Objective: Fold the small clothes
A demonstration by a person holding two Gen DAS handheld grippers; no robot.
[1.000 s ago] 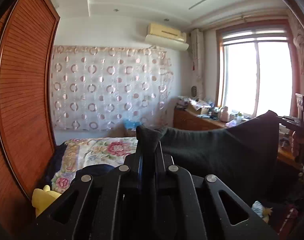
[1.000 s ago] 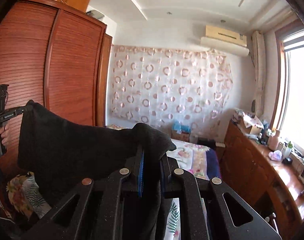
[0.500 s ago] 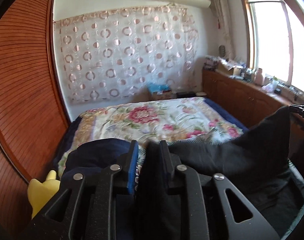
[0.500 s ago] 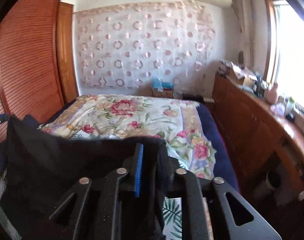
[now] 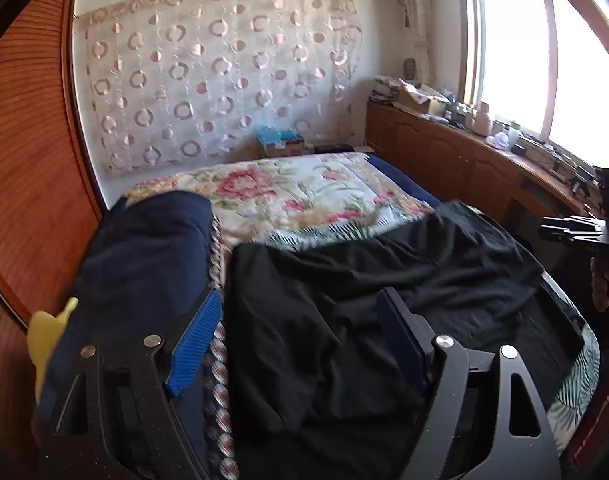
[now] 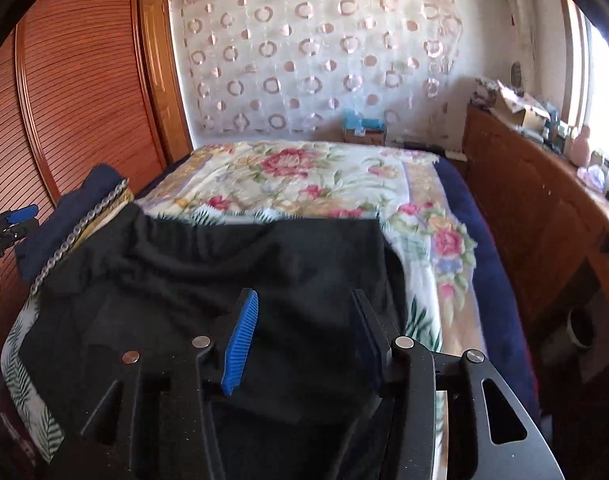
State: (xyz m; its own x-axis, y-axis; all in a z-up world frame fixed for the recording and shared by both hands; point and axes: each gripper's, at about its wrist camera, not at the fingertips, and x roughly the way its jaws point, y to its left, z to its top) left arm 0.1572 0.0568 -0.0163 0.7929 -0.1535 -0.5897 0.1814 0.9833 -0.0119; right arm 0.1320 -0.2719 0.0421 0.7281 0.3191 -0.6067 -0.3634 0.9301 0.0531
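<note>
Both wide open: left gripper (image 5: 300, 332) and right gripper (image 6: 304, 332), above black garment (image 5: 364, 280) lying rumpled on bed (image 6: 324, 176), navy pile (image 5: 144, 248) beside garment.

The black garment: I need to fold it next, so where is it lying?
The black garment lies spread on the near end of the floral bedspread, ahead of both open grippers, with the navy clothes pile at its left edge.

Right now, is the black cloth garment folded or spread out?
Spread, not neatly folded: the black cloth garment lies rumpled across the floral bedspread, and both open grippers have let go.
</note>
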